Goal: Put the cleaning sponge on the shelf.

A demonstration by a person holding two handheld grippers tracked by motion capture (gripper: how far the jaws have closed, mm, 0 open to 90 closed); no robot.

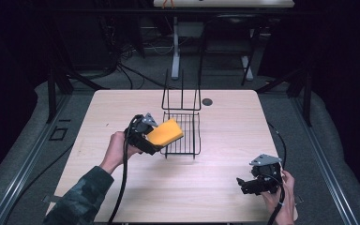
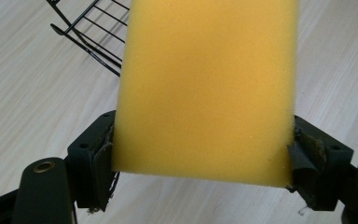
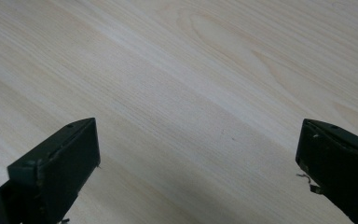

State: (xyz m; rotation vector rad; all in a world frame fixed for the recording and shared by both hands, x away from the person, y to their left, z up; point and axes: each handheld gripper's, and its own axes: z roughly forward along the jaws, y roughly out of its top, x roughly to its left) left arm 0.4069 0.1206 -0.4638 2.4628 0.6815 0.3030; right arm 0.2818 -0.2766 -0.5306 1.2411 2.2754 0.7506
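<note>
Sponge [image 2: 205,88], yellow and porous, is pinched in left claw [image 2: 200,154]; right claw [image 3: 198,158] spread wide.

I see a pale wooden table [image 1: 122,112] with a black wire rack [image 1: 182,133] standing near its middle (a small dark disc [image 1: 207,101] lies behind it).

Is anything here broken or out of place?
Mostly tidy. One oddity: the pads on the left gripper, clamped on the yellow sponge, look frayed and peeling at the edges. The wire rack stands upright on the table; nothing has spilled.
</note>
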